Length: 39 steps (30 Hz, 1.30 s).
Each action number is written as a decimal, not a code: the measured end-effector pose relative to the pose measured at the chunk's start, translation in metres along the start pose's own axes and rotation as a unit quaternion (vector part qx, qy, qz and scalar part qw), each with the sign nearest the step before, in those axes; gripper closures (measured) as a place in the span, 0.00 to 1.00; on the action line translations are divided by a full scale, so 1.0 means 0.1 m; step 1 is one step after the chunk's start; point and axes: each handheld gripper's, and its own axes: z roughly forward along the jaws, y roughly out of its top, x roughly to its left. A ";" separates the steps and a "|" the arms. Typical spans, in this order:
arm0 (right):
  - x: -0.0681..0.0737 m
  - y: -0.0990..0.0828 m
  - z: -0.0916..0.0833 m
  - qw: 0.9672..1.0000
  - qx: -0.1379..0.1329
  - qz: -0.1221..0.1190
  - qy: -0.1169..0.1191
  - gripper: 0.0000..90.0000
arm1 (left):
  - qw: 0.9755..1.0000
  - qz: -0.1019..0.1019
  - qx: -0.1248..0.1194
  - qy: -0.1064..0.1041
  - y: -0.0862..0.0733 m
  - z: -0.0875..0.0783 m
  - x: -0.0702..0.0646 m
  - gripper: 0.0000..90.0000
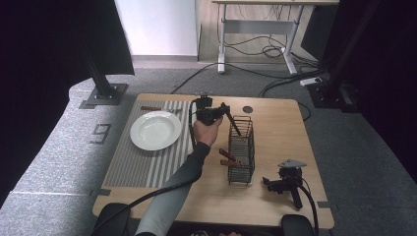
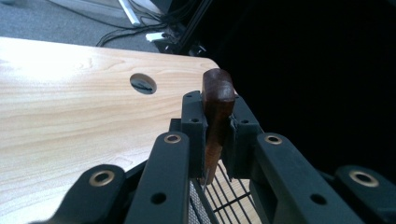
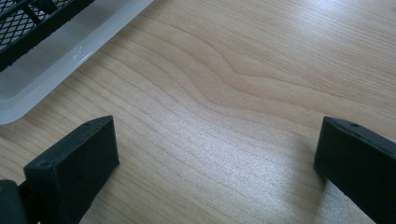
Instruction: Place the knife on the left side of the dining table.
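Because the left claw (image 2: 215, 135) squeezes the brown wooden handle (image 2: 217, 100), it can lift it from the wire basket (image 1: 242, 152); the right claw (image 3: 215, 163) rests wide open and empty on the surface (image 3: 243, 70).

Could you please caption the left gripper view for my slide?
Left gripper clamps a brown wooden handle above the wire basket.

Left gripper (image 1: 227, 114) held raised in the hand (image 1: 207, 131), jaws clamped; right gripper (image 1: 268, 183) lies unheld, jaws wide apart
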 end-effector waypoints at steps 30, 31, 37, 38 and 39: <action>0.00 0.00 0.00 1.000 0.000 0.000 0.000 0.00 | 0.997 0.016 -0.078 -0.014 0.31 -0.79 -0.13 0.89; 0.00 0.00 0.00 1.000 0.000 0.000 0.000 0.00 | 0.997 0.016 -0.080 -0.014 0.32 -0.82 -0.13 0.89; 0.00 0.00 0.00 1.000 0.000 0.001 0.000 0.00 | 0.995 0.019 -0.094 -0.009 0.38 -1.00 -0.12 0.89; 0.00 0.00 0.00 1.000 0.000 0.001 0.000 0.00 | 0.995 0.019 -0.096 -0.008 0.38 -1.03 -0.12 0.89; 0.00 0.00 0.00 1.000 0.000 0.001 0.000 0.00 | 0.995 0.019 -0.097 -0.008 0.39 -1.06 -0.12 0.89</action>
